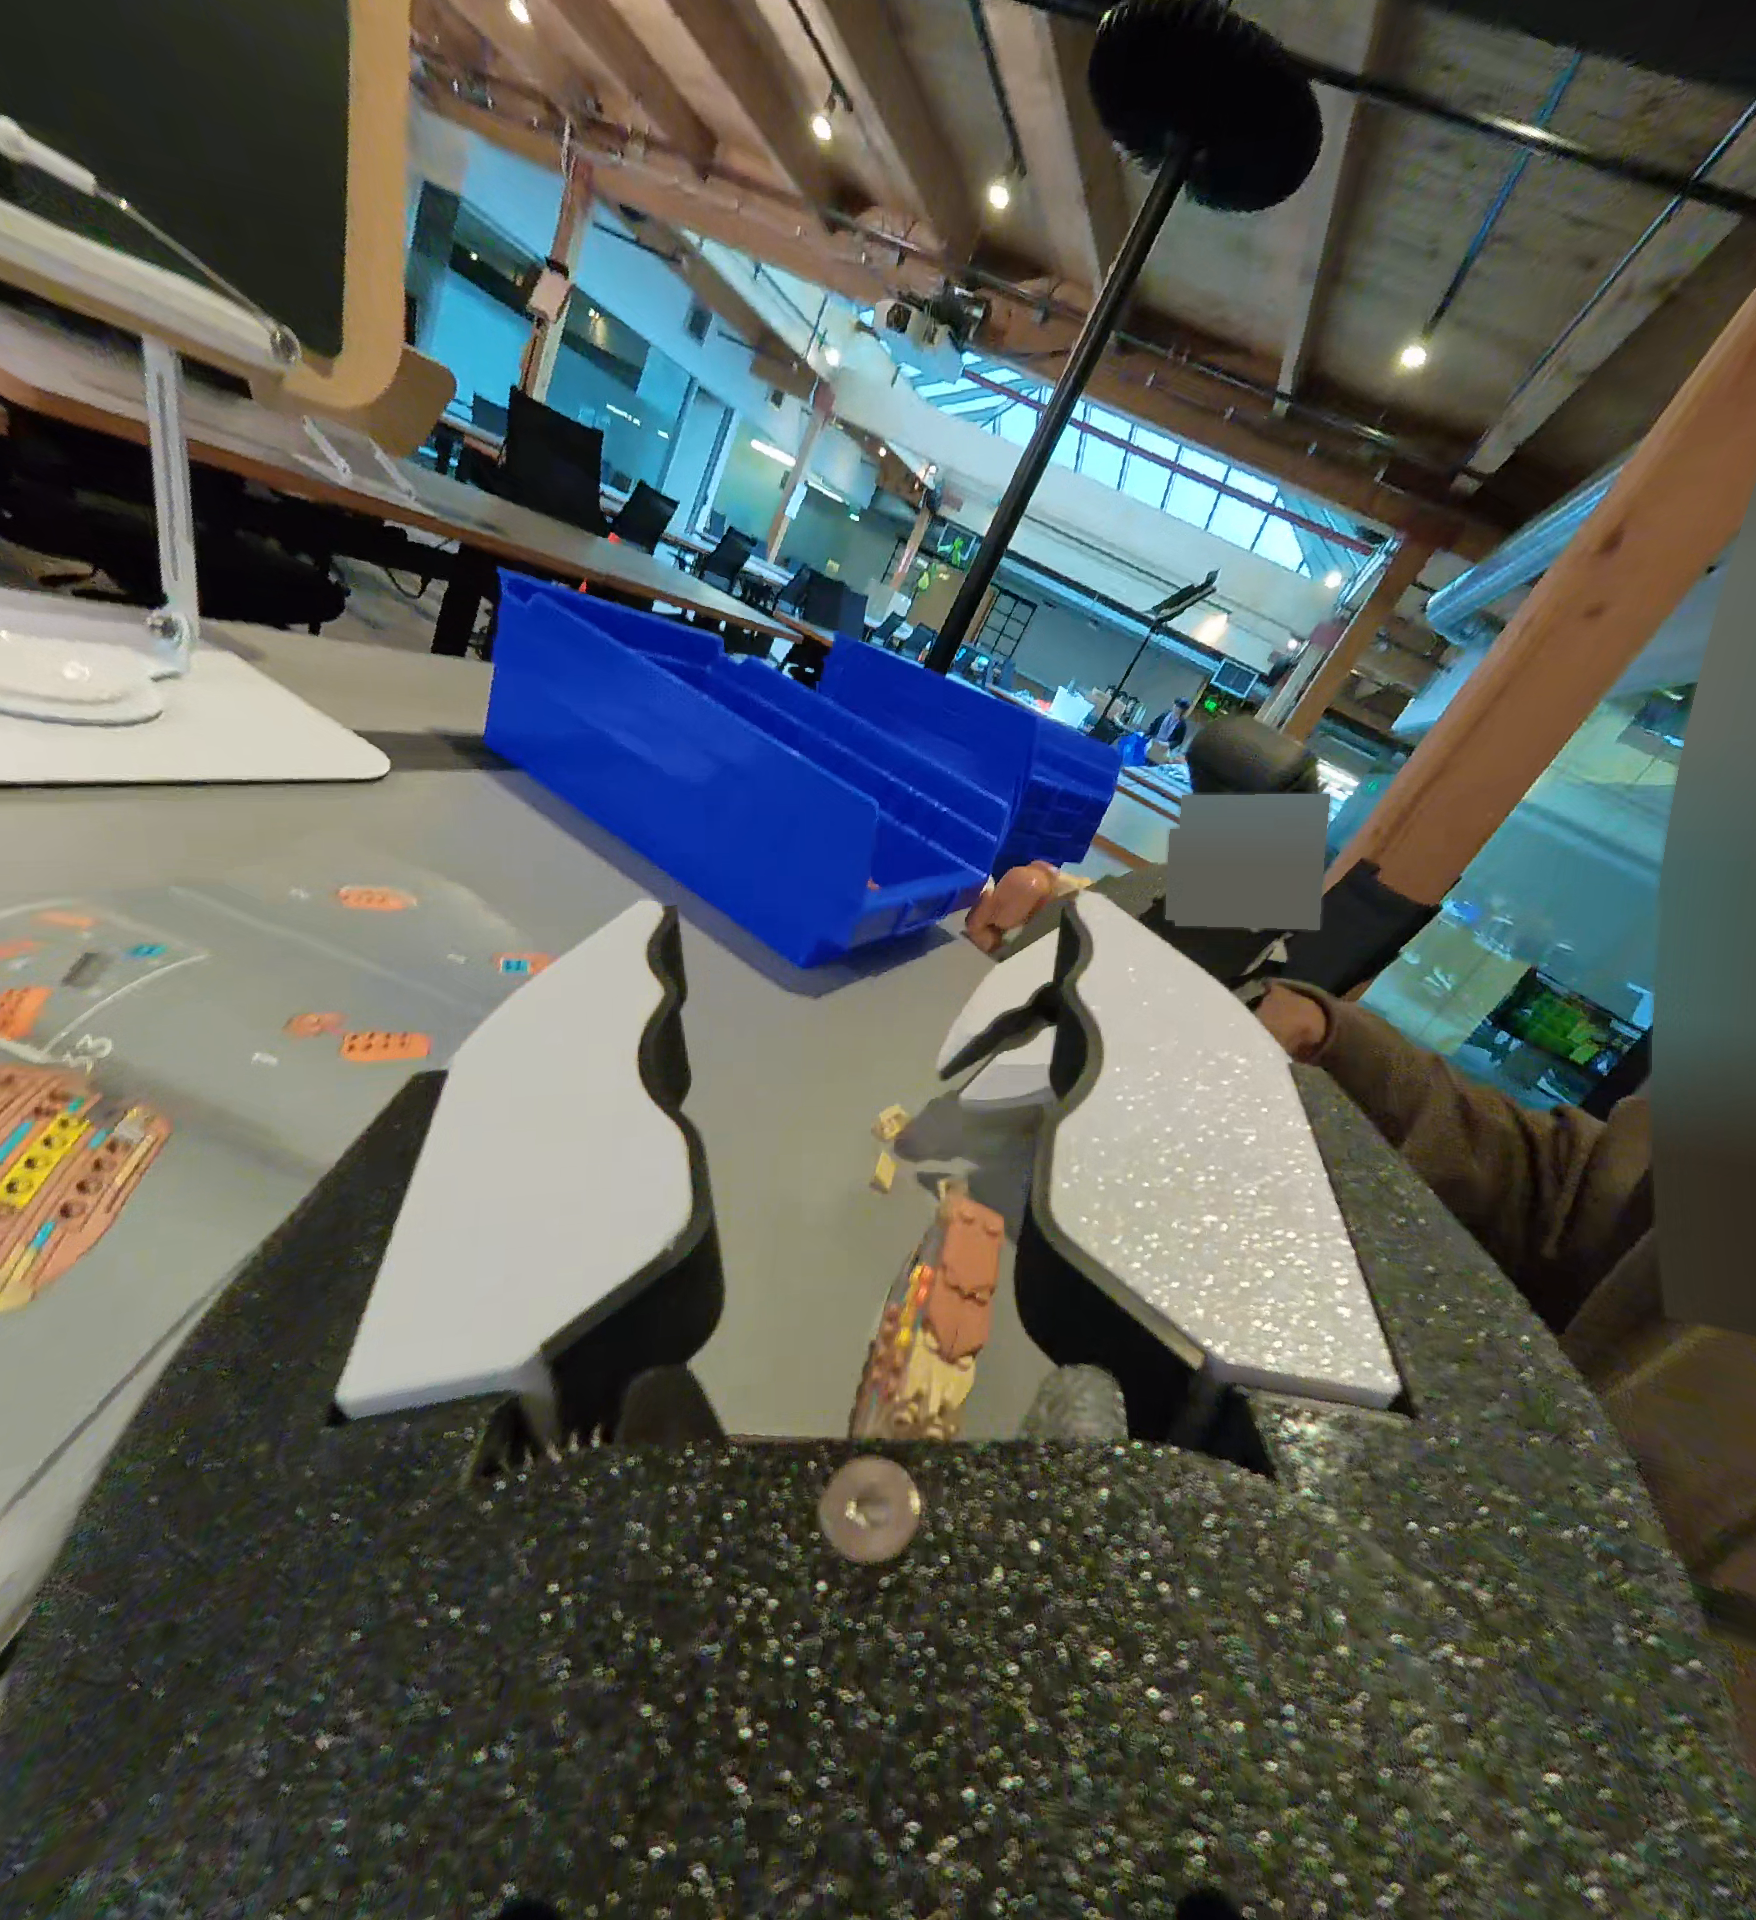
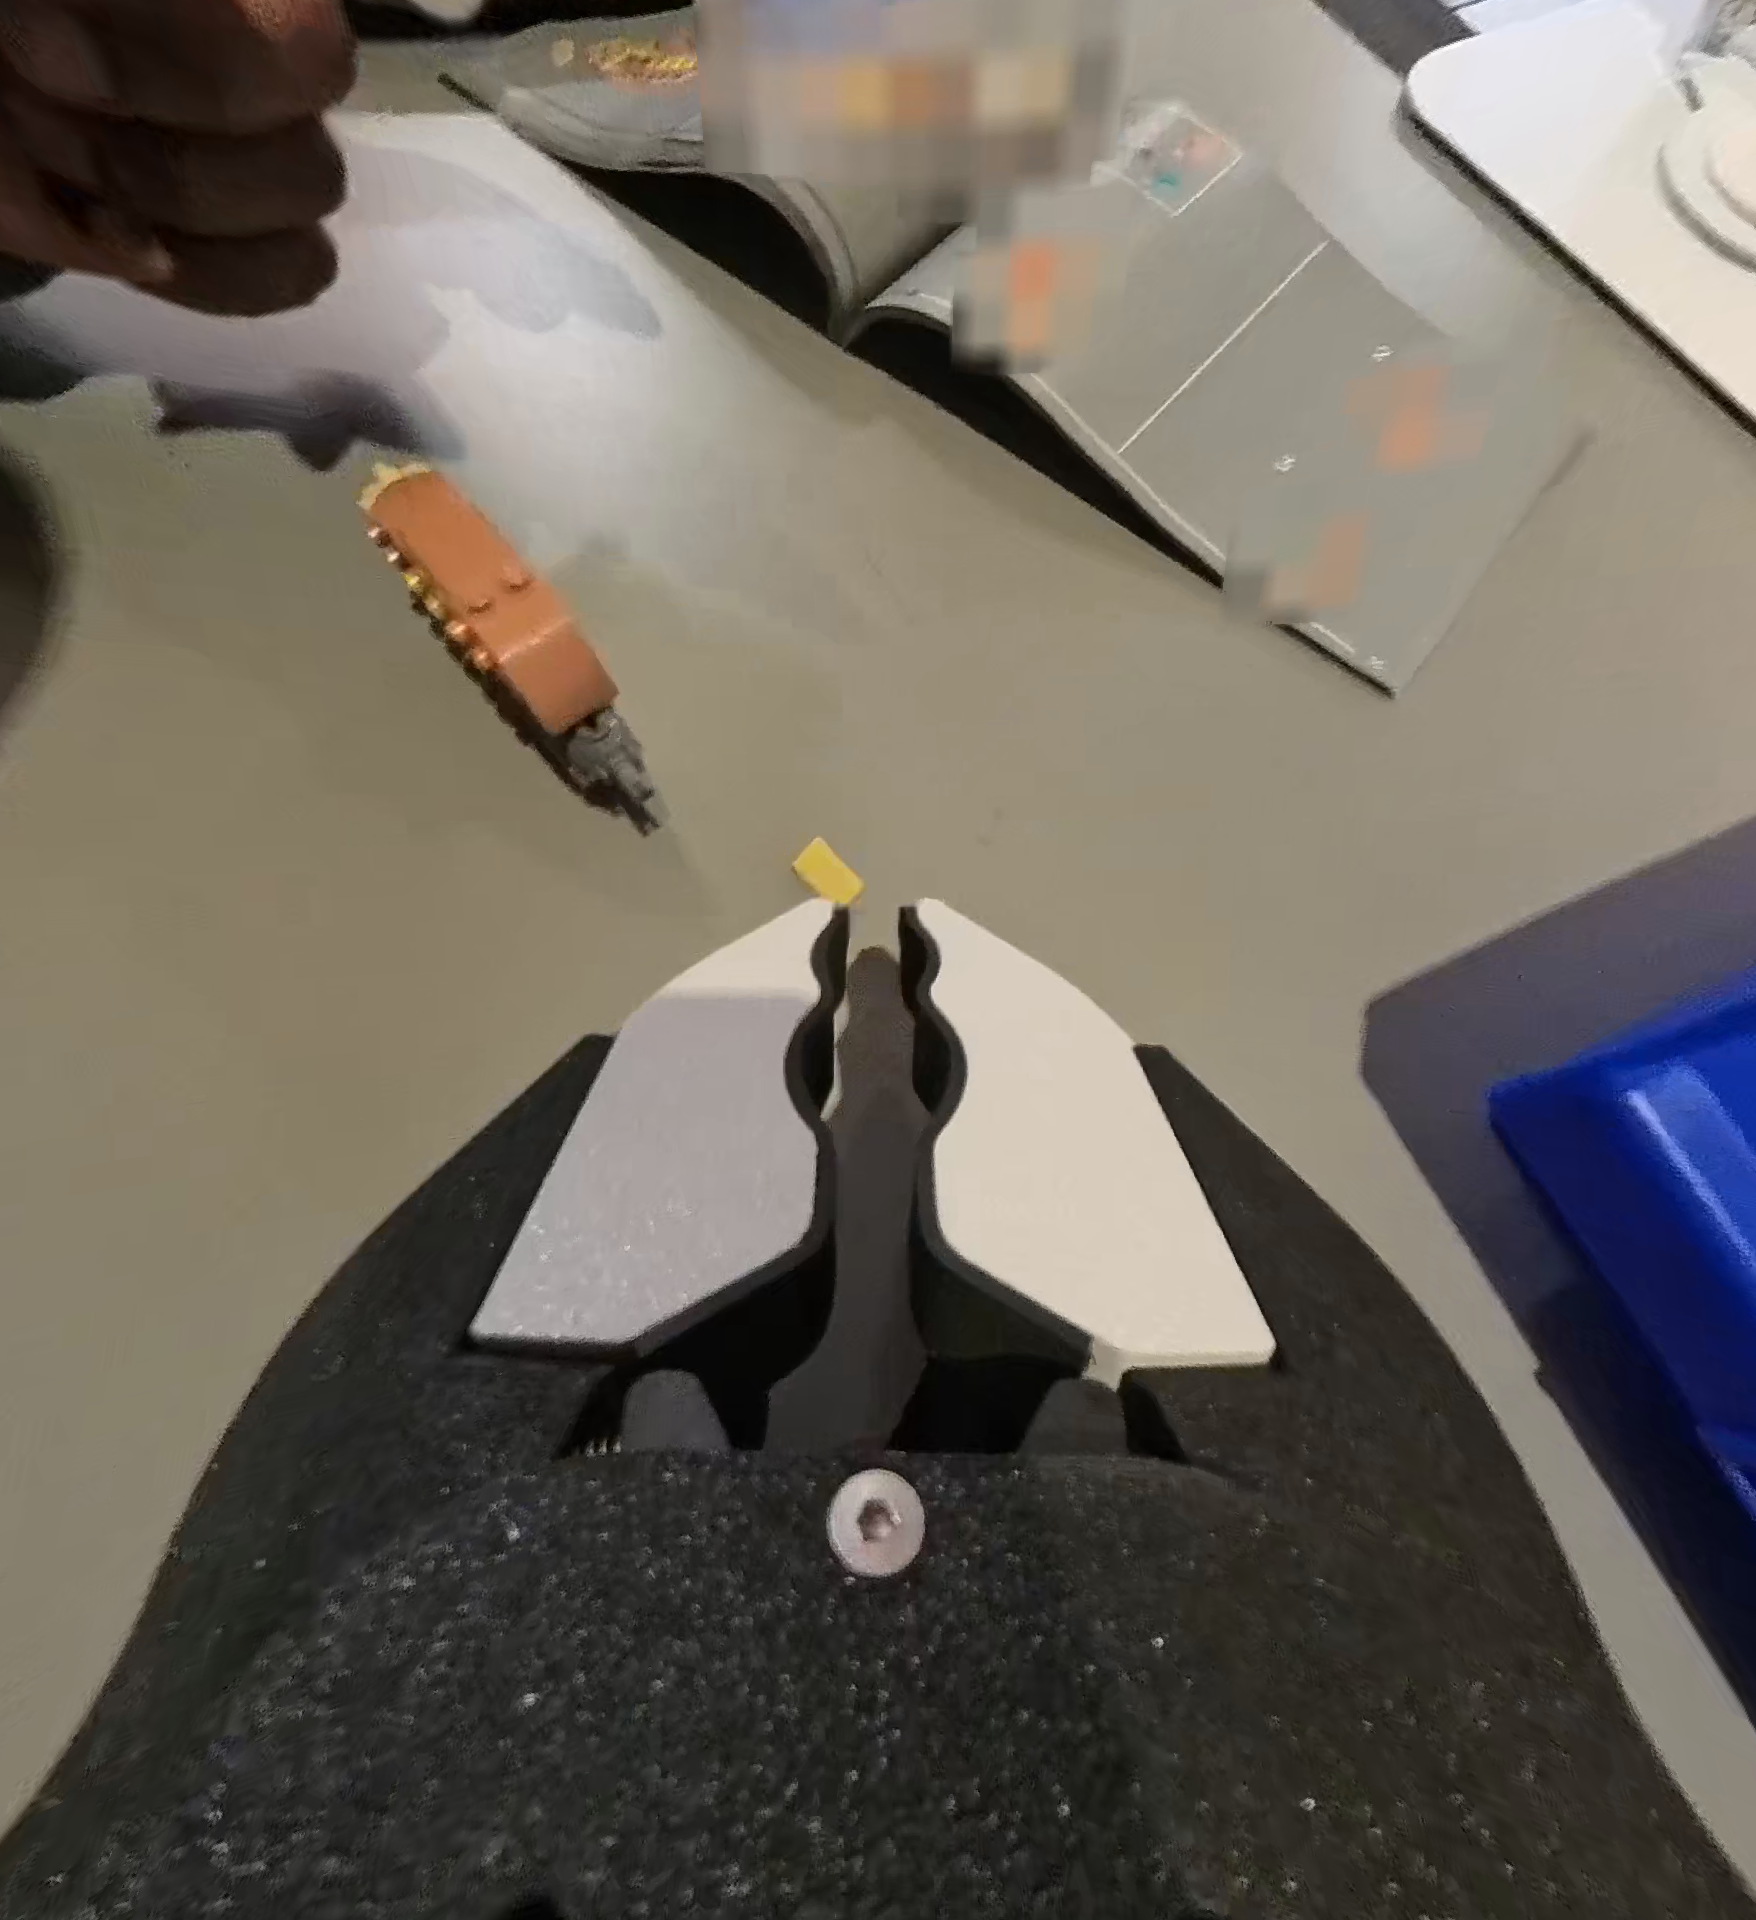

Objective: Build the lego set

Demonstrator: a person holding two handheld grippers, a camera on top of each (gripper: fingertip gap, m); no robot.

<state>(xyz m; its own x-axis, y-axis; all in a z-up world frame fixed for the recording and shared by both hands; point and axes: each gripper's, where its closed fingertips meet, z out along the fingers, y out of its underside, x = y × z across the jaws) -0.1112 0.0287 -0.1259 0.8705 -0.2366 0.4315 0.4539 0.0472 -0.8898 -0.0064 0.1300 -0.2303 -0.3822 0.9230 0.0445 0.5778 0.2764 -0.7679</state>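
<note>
A brown lego model [image 1: 941,1309] with tan and yellow parts lies on the grey table between the fingers of my left gripper [image 1: 866,920], close to its right finger. That gripper is wide open and holds nothing. Two small tan pieces [image 1: 889,1122] lie just beyond the model. In the right wrist view the model [image 2: 500,613] shows a grey end pointing at a small yellow piece [image 2: 827,871]. My right gripper [image 2: 872,909] is open by a narrow gap and empty, its tips just short of that piece. The right gripper's tips [image 1: 993,1039] show ahead in the left wrist view. The left gripper [image 2: 500,260] is blurred.
An open instruction booklet [image 1: 74,1091] lies left of the model, also seen in the right wrist view [image 2: 1269,436]. A blue bin [image 1: 749,790] stands behind, and at the right [image 2: 1684,1195]. A white lamp base [image 1: 126,717] sits far left. A brown piece [image 1: 1009,899] lies by the bin. Tip to tip, the grippers are about 20 cm apart. My right gripper is the nearer one to the small yellow piece [image 2: 827,871]: about 4 cm, against 20 cm. My left wrist view [image 1: 880,1170] looks at it from another angle.
</note>
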